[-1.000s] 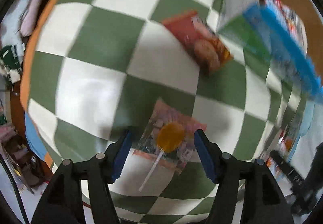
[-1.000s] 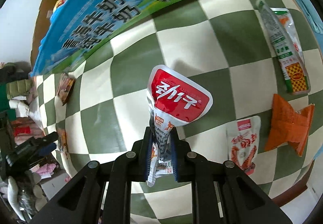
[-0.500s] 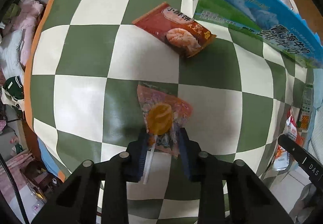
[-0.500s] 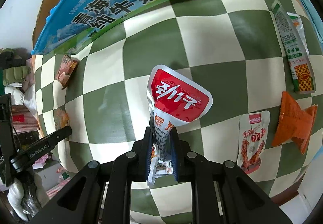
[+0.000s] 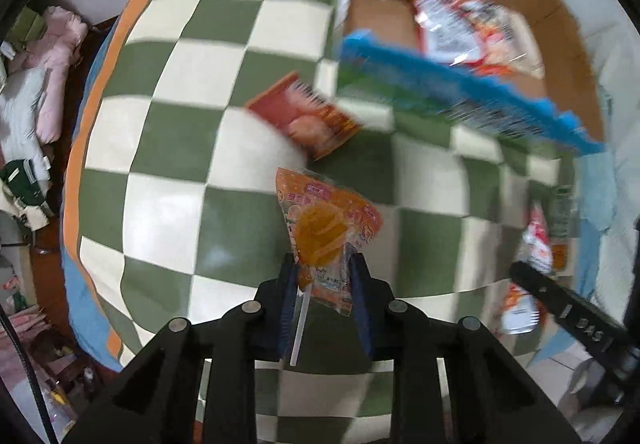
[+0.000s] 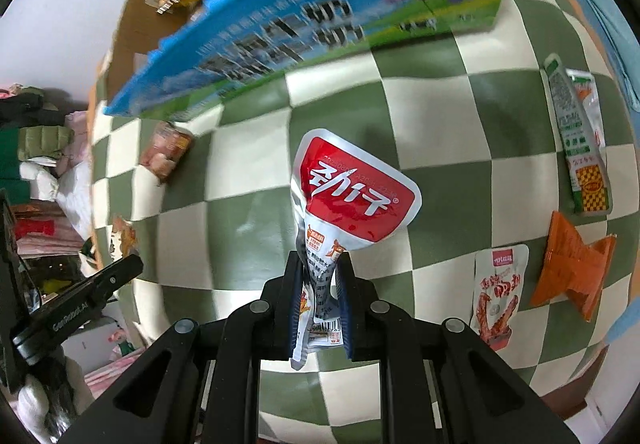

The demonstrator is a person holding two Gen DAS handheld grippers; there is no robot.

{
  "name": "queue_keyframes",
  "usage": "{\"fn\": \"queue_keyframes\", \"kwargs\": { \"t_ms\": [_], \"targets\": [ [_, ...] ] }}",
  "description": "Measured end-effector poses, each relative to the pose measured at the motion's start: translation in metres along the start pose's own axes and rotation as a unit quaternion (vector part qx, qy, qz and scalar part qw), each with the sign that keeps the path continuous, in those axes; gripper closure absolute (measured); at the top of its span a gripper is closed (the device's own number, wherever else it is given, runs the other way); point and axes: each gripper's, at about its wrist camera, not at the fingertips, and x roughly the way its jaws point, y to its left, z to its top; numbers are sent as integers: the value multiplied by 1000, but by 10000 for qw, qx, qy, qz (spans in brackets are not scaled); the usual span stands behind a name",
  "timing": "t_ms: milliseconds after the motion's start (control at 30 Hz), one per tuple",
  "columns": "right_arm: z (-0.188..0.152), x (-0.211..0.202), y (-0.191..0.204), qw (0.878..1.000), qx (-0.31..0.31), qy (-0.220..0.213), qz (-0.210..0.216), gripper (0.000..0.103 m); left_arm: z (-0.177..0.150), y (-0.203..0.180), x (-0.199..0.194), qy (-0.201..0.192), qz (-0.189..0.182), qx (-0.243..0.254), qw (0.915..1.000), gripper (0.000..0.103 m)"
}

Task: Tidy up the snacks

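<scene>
With the left gripper (image 5: 322,276) clamped on a lollipop (image 5: 320,230) at lower centre and the right gripper (image 6: 320,284) clamped on a pouch (image 6: 352,196) at centre, we judge both carried toward the box (image 5: 552,16) at upper right, where each needs releasing.

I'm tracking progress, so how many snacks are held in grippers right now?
2. The wrapped orange lollipop is in the left gripper; the red-and-white pouch is in the right gripper. None seems hidden.
</scene>
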Motion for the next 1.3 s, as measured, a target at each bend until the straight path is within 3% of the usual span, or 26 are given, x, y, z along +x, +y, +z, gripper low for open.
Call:
{"fn": "queue_keyframes", "kwargs": {
  "t_ms": [200, 400, 667, 867, 1167, 1300],
  "targets": [
    [22, -48, 10, 9988, -79, -289, 380, 86, 31, -31, -46, -355, -609, 52, 9975, 80],
    [61, -84, 19, 9961, -21, -600, 643, 86, 84, -66, -65, -549, -882, 287, 9942, 80],
    [127, -109, 10, 9941, 91, -975, 456, 86, 155, -81, -42, -369, -826, 278, 9955, 80],
    [177, -102, 1, 9949, 114, -994, 105, 86, 199, -80, -11, -81, -591, 128, 9981, 80],
    [217, -58, -17, 9970, 157, -674, -358, 86, 223, -68, 38, 406, -248, -22, 9989, 80],
    [225, -46, -24, 9972, 170, -543, -490, 86, 222, -67, 47, 553, -30, 5, 9985, 70]
  ]
}}
